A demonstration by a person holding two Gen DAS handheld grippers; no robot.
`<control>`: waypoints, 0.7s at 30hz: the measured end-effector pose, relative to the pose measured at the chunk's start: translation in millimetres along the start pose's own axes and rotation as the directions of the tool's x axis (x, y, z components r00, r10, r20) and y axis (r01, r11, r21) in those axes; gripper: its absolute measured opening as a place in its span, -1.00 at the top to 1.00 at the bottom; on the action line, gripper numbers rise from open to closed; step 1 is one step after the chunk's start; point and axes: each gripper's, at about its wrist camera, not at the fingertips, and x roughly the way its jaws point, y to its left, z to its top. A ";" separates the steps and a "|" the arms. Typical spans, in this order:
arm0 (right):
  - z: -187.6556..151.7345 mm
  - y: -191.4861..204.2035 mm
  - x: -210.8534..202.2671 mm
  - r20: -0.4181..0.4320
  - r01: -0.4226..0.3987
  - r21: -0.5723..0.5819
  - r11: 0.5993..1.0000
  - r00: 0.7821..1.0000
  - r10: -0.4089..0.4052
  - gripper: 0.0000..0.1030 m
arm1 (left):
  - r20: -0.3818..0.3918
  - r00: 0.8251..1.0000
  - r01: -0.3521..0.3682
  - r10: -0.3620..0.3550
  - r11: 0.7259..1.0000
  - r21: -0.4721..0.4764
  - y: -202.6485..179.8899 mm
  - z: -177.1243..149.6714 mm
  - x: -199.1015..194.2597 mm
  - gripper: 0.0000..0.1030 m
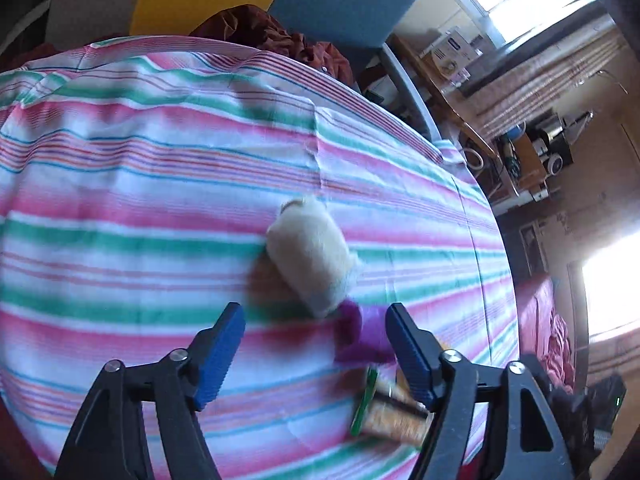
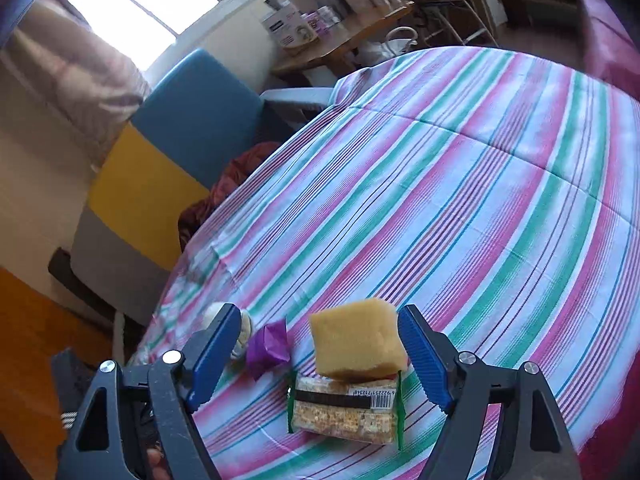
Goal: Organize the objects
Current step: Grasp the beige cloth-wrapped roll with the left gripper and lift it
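Observation:
A white fuzzy roll (image 1: 310,258) shows blurred just ahead of my left gripper (image 1: 316,316), whose blue jaws stand wide apart with nothing between the pads. I cannot tell whether the roll rests on the striped cloth (image 1: 140,200). Right of it lie a purple wrapper (image 1: 360,336) and a clear snack packet (image 1: 386,412). In the right wrist view a yellow sponge (image 2: 356,340) sits on the far edge of the snack packet (image 2: 344,412), between the spread jaws of my right gripper (image 2: 318,314); the left pad is well clear of it. The purple wrapper (image 2: 268,346) and the white roll (image 2: 246,332) lie to the left.
The striped cloth (image 2: 460,200) covers a broad surface. Beyond its far edge are a blue, yellow and grey padded chair (image 2: 192,120), a crumpled red-brown cloth (image 1: 264,32), a wooden side table (image 2: 344,44) with boxes, and pink bedding (image 1: 540,320).

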 end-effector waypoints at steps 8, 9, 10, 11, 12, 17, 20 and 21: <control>-1.9 -0.1 9.9 -0.050 -0.020 0.016 1.000 0.999 0.021 -0.63 | -0.010 0.998 -0.059 0.059 0.997 -0.058 -3.5 27.1 42.9 -0.58; -2.5 1.6 11.3 -0.056 -0.022 0.008 1.000 0.998 0.023 -0.63 | -0.012 0.998 -0.061 0.061 0.996 -0.063 -4.0 27.5 46.5 -0.58; -3.3 2.6 12.0 -0.061 -0.023 0.000 1.000 0.998 0.023 -0.64 | -0.015 0.998 -0.065 0.064 0.996 -0.065 -5.5 28.2 50.3 -0.58; -3.8 4.0 13.3 -0.064 -0.024 -0.007 1.000 0.998 0.024 -0.64 | -0.017 0.997 -0.077 0.076 0.995 -0.062 -6.9 28.6 54.7 -0.58; -4.6 5.8 14.7 -0.069 -0.025 -0.017 1.000 0.997 0.024 -0.65 | -0.017 0.996 -0.091 0.091 0.994 -0.058 -7.8 28.1 58.1 -0.54; -7.7 11.7 18.2 -0.075 -0.018 -0.062 0.998 0.997 0.014 -0.66 | -0.011 0.995 -0.102 0.102 0.994 0.034 -9.6 19.5 56.0 -0.13; -8.2 17.5 19.0 -0.070 -0.015 -0.095 0.995 0.997 0.008 -0.66 | 0.012 0.992 -0.123 0.123 0.989 0.083 -4.7 8.6 42.0 -0.06; -9.0 19.5 20.0 -0.074 -0.015 -0.106 0.994 0.997 0.007 -0.66 | 0.022 0.991 -0.131 0.129 0.986 0.103 -2.5 3.7 36.0 -0.04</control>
